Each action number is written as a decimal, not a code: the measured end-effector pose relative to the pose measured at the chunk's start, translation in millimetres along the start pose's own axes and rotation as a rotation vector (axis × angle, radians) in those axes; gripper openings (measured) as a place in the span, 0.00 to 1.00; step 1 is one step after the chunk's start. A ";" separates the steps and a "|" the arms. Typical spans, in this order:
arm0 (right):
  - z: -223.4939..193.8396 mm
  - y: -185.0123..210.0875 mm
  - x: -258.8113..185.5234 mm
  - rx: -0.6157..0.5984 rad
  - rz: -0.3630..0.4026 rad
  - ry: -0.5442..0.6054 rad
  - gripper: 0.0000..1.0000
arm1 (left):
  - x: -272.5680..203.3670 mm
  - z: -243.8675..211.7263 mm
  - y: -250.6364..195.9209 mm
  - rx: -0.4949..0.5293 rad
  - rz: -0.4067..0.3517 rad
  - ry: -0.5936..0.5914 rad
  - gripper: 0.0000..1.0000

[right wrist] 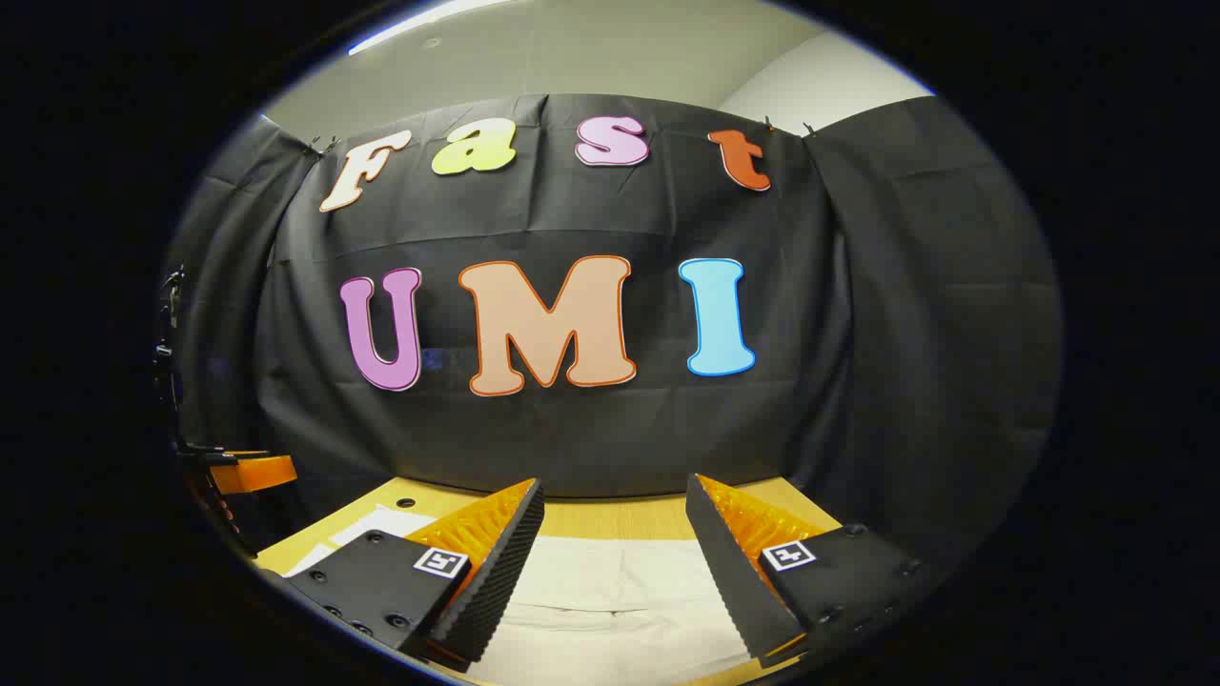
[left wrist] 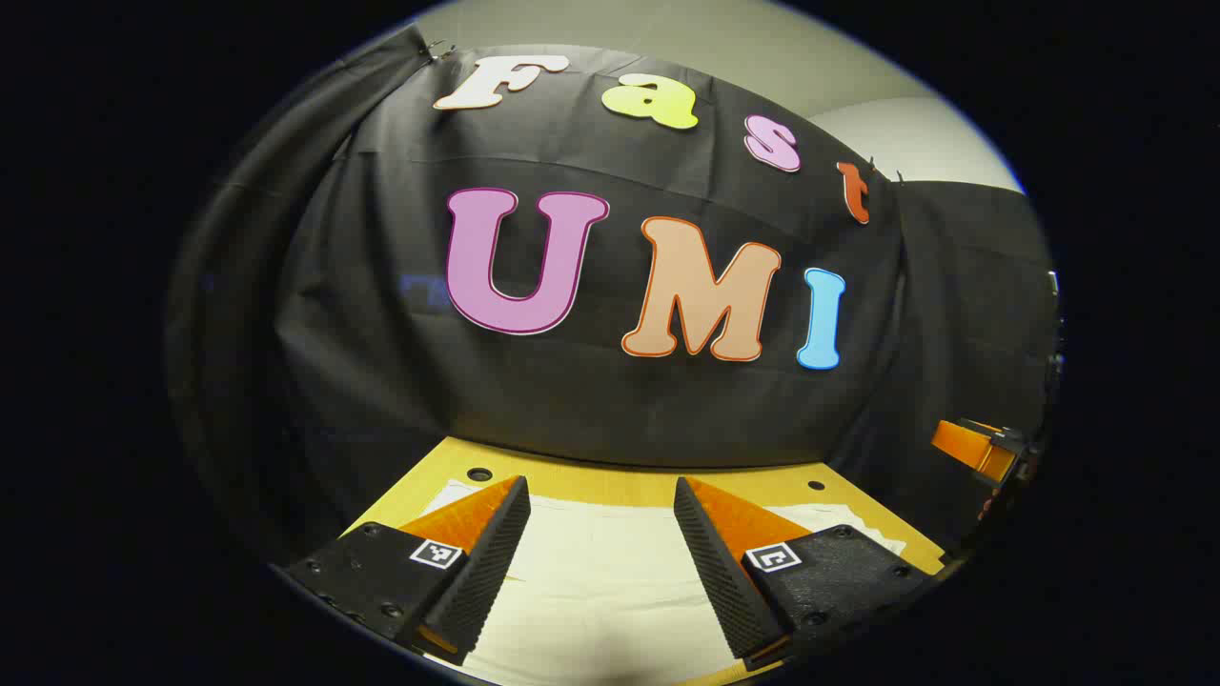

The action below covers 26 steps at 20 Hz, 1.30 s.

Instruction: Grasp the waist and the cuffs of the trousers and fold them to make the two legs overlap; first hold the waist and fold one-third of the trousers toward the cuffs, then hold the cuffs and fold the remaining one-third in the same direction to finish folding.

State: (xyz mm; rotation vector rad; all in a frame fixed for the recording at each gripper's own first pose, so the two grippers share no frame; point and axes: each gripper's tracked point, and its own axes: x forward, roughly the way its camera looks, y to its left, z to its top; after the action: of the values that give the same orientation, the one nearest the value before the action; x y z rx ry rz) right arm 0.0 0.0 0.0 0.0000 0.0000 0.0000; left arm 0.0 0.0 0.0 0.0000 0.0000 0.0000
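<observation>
I hold both hand-held grippers above the trousers.
Left hand-held gripper (left wrist: 602,491) and right hand-held gripper (right wrist: 615,491) gape wide over cream cloth trousers (left wrist: 600,581) on the wooden counter (left wrist: 610,481).

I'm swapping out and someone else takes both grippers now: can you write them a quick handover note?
Left gripper: open, holding nothing, above the trousers.
Right gripper: open, holding nothing, also above the pale cloth.
Trousers lie flat on the wooden table, in front of both grippers; I cannot tell waist from cuffs.
Done: no grasp made yet; no fold is visible here.
Left: overlap the legs, fold the waist third toward the cuffs, then the cuff third.
</observation>
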 end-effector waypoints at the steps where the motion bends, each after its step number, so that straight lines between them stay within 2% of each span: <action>1: -1.2 -0.9 -1.6 0.003 0.000 0.000 0.96 | -0.3 -0.3 -0.3 0.002 0.000 0.002 0.92; 5: -4.7 -4.3 -3.7 -0.001 -0.007 0.010 0.96 | -2.1 -2.6 0.5 -0.003 0.008 0.007 0.92; 6: -4.0 -5.1 -3.5 -0.001 -0.007 0.010 0.92 | -2.7 -5.4 1.1 -0.005 0.010 0.011 0.92; 7: -6.0 -5.7 -4.6 -0.002 -0.009 0.012 0.96 | -3.4 -6.9 1.2 -0.006 0.012 0.014 0.92; 10: -6.1 -7.9 -6.5 -0.002 -0.014 0.011 0.96 | -5.6 -8.8 4.1 -0.005 0.023 0.012 0.92; 11: -6.8 -8.0 -6.9 0.000 -0.014 0.013 0.96 | -6.4 -8.8 4.7 -0.004 0.025 0.013 0.88; 12: -7.2 -8.0 -7.1 0.001 -0.014 0.018 0.96 | -6.7 -9.8 5.2 -0.005 0.024 0.014 0.92; 16: -10.9 -6.6 -8.9 -0.013 -0.012 0.031 0.96 | -7.9 -15.8 6.6 0.005 0.020 0.027 0.92; 18: -13.9 -4.8 -9.8 -0.021 -0.009 0.039 0.92 | -8.4 -19.4 8.2 0.013 0.012 0.033 0.92; 22: -17.1 -0.3 -8.3 -0.034 -0.004 0.048 0.92 | -6.4 -28.9 14.5 0.032 -0.029 0.067 0.92; 23: -18.4 1.0 -7.6 -0.038 -0.002 0.051 0.92 | -5.9 -32.3 15.7 0.038 -0.049 0.083 0.88; 24: -18.8 2.9 -6.5 -0.041 -0.001 0.054 0.93 | -5.1 -36.1 16.8 0.053 -0.074 0.102 0.92; 26: -19.9 5.6 -5.6 -0.047 -0.003 0.058 0.96 | -6.7 -45.7 21.9 0.114 -0.126 0.139 0.92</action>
State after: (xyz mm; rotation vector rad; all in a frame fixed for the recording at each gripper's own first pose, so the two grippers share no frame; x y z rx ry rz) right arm -5.6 5.6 -19.9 -0.0473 0.0579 -0.0025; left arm -6.7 21.9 -45.7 0.1140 0.1393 -0.1262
